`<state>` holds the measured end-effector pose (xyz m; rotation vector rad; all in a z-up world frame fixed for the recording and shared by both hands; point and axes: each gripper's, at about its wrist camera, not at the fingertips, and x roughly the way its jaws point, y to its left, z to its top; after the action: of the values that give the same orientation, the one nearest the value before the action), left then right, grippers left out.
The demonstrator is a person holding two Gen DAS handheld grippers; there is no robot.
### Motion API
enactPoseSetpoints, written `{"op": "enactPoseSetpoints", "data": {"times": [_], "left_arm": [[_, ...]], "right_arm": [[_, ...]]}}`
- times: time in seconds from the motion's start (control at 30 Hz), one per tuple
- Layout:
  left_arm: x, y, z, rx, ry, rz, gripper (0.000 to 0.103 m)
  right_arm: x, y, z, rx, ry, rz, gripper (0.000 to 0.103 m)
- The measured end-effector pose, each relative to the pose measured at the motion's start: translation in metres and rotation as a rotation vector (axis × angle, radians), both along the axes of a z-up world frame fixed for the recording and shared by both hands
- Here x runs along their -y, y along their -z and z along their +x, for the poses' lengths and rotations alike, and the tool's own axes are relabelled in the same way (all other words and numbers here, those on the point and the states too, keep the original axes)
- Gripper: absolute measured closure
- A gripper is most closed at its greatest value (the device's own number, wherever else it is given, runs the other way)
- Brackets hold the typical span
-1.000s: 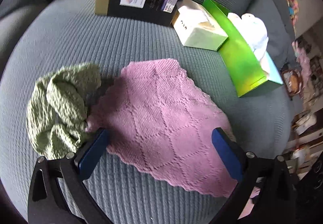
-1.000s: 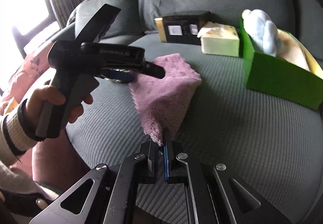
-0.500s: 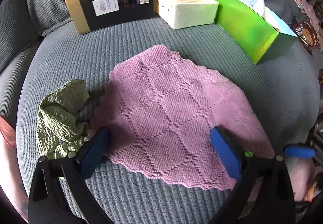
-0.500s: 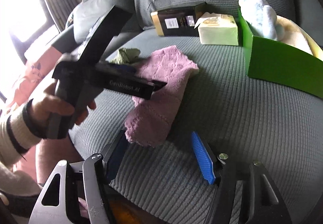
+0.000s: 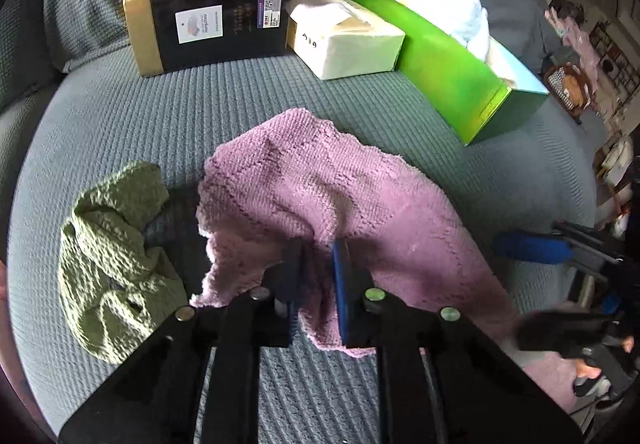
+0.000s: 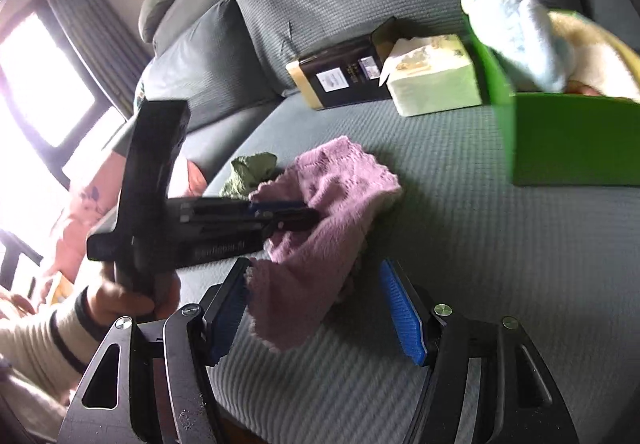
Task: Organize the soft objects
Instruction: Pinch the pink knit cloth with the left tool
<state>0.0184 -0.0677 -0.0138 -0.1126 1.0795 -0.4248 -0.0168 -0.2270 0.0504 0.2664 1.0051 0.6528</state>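
Two hand-held grippers work one pink cloth (image 5: 320, 195) near the front edge of the grey sofa seat (image 5: 200, 115). The left hand-held gripper (image 5: 318, 256) has its jaws pinched nearly together on a raised fold of the cloth, close to the cloth's near edge; the fabric bunches up between the pads, which suggests a firm hold meant for lifting or folding rather than sliding. The right hand-held gripper (image 6: 316, 304) stands with its jaws well apart, and the cloth's other end lies between them without either blue pad pressing on it. I judge it is lining up to take that end, so the cloth can be handled from both sides.

In the right wrist view a hand (image 6: 128, 296) in a striped cuff holds the left tool, with its tip on the cloth.

One crumpled green cloth (image 5: 112, 264) lies just beside the pink one, toward the seat's left edge, untouched. Along the back edge, against the backrest, a black and gold box (image 5: 216, 23) and a pale tissue pack (image 5: 348, 39) sit side by side. Toward the right edge stands an open green box (image 5: 448, 71) with a pale blue plush (image 5: 460, 11) already in it, probably the place where soft things are gathered.
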Motion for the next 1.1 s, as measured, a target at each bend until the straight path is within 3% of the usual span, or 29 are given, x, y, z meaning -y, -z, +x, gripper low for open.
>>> {"op": "enactPoseSetpoints", "data": {"times": [0.07,0.17,0.23,0.3,0.4,0.77,1.1], "left_arm": [[-0.015,0.0,-0.007,-0.022,-0.014,-0.058,0.093],[-0.017,-0.004,-0.011,-0.024,-0.004,-0.075,0.093],[-0.019,-0.005,-0.016,-0.028,0.008,-0.089,0.094],[-0.024,-0.005,-0.02,-0.033,0.001,-0.114,0.094],[-0.028,-0.003,-0.016,-0.043,-0.017,-0.145,0.094],[-0.039,-0.018,-0.029,-0.016,-0.029,-0.218,0.094],[-0.045,-0.067,-0.044,0.087,-0.029,-0.272,0.094]], "right_arm": [[-0.006,0.005,0.01,-0.015,-0.021,-0.004,0.037],[-0.014,0.01,0.019,-0.012,-0.049,-0.015,0.04],[-0.019,0.012,0.024,-0.014,-0.057,-0.017,0.054],[-0.028,0.016,0.029,-0.027,-0.079,-0.02,0.076],[-0.036,0.021,0.035,-0.024,-0.083,-0.061,0.089],[-0.037,0.005,0.026,0.025,-0.069,-0.081,0.09],[-0.041,-0.043,0.013,0.153,-0.074,-0.057,0.09]]}}
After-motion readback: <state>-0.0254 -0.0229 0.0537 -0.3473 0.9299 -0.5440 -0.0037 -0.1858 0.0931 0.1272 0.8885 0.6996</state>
